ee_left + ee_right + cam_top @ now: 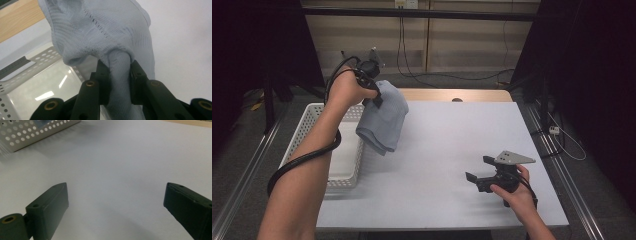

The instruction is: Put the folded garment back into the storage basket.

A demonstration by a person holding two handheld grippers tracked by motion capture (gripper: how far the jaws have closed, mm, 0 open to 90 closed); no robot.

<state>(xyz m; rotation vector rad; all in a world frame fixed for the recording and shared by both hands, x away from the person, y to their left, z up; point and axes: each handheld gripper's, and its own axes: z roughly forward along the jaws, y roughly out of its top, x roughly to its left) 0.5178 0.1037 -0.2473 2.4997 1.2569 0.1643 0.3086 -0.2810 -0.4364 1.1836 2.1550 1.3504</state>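
One cloth (383,119) hangs pinched in our left fingers (103,75) beside the basket (308,125), right fingers (52,205) wide; next, lower it in.

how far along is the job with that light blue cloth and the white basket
Done: the left gripper has the light blue cloth pinched in its fingers and lifted clear of the white table. In hand: the cloth hangs beside the white basket, over its right edge. The basket looks bare inside where visible. Left, probably: getting the cloth into or away from the basket; I can't tell which. The right gripper rests open on the table.
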